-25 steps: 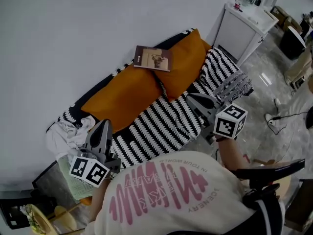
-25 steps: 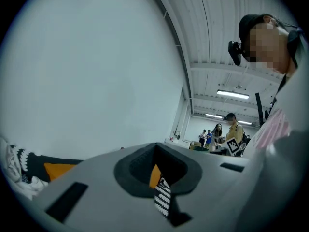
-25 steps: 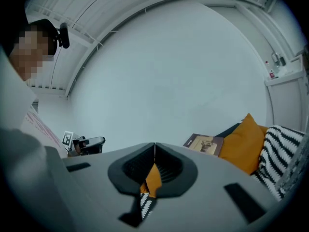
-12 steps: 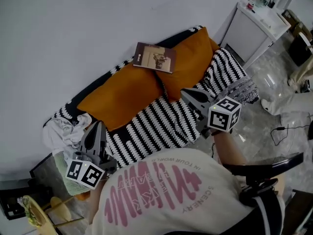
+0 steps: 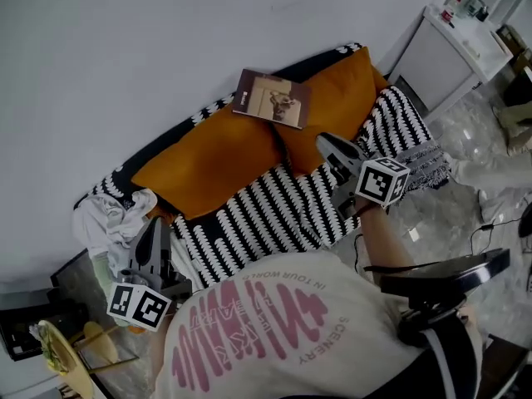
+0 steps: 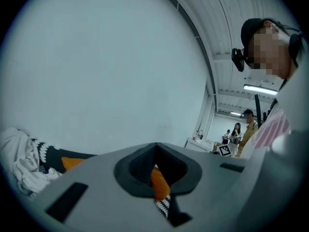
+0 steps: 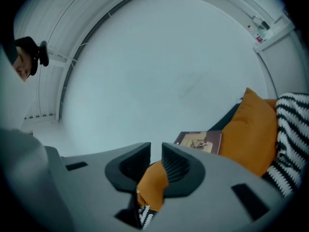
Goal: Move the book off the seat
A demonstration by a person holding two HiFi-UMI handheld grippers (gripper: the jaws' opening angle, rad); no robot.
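Note:
A brown book (image 5: 273, 98) lies flat on top of the orange back cushions (image 5: 208, 169) of the sofa, against the white wall. It also shows in the right gripper view as the book (image 7: 199, 141), just beyond the jaws. My right gripper (image 5: 328, 146) hovers over the striped seat (image 5: 274, 210), a little below and right of the book. Its jaws have just been opening; a narrow gap shows at the right gripper (image 7: 156, 151), with nothing in it. My left gripper (image 5: 152, 227) hangs at the sofa's left end with its tips together and nothing held; the gripper's own view shows the left gripper (image 6: 155, 146).
A crumpled white cloth (image 5: 112, 219) lies on the sofa's left end. A white cabinet (image 5: 449, 44) stands at the right end. A black chair (image 5: 440, 277) is by the person's right side. A low table (image 5: 58, 347) stands at lower left. People (image 6: 236, 132) stand far off.
My right gripper has moved up and left over the seat toward the cushions and the book, and its jaws have parted slightly. The left gripper has drifted down and left.

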